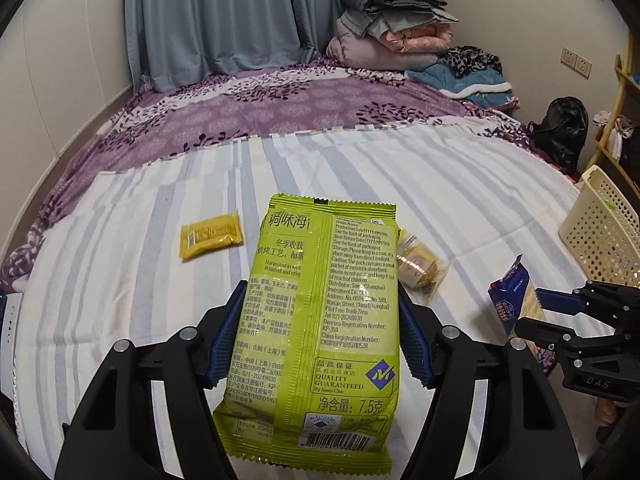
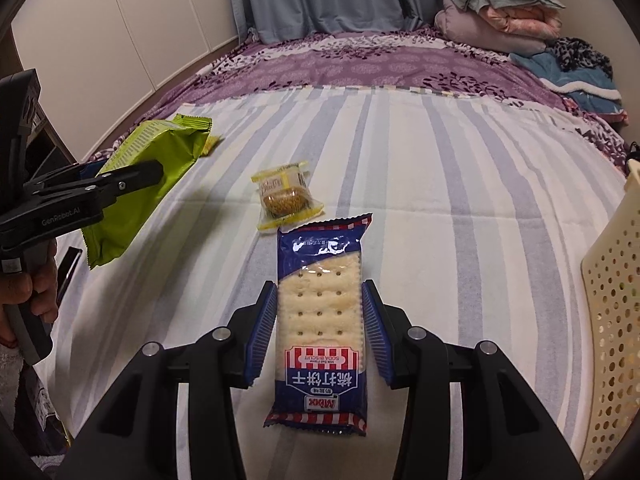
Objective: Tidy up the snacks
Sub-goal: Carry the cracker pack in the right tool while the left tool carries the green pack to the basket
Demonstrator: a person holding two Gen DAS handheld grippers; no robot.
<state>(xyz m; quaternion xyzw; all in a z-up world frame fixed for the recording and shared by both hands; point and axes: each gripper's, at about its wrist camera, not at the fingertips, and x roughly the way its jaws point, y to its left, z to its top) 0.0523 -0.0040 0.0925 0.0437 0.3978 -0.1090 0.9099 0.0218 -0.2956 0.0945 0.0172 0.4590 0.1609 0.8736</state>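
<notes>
My left gripper (image 1: 322, 332) is shut on a green seaweed snack pack (image 1: 316, 320) and holds it above the striped bed sheet; it also shows in the right wrist view (image 2: 148, 176). My right gripper (image 2: 320, 328) is shut on a blue soda biscuit pack (image 2: 320, 320), which is also visible at the right of the left wrist view (image 1: 514, 296). A small yellow packet (image 1: 210, 238) lies on the sheet to the left. A clear-wrapped round pastry (image 2: 285, 199) lies in the middle of the sheet, just beyond the biscuit pack.
A cream perforated basket (image 2: 612, 320) stands at the right edge of the bed, also in the left wrist view (image 1: 600, 228). Folded blankets (image 1: 392, 28) and clothes are piled at the far end. A black bag (image 1: 560, 132) sits beside the bed.
</notes>
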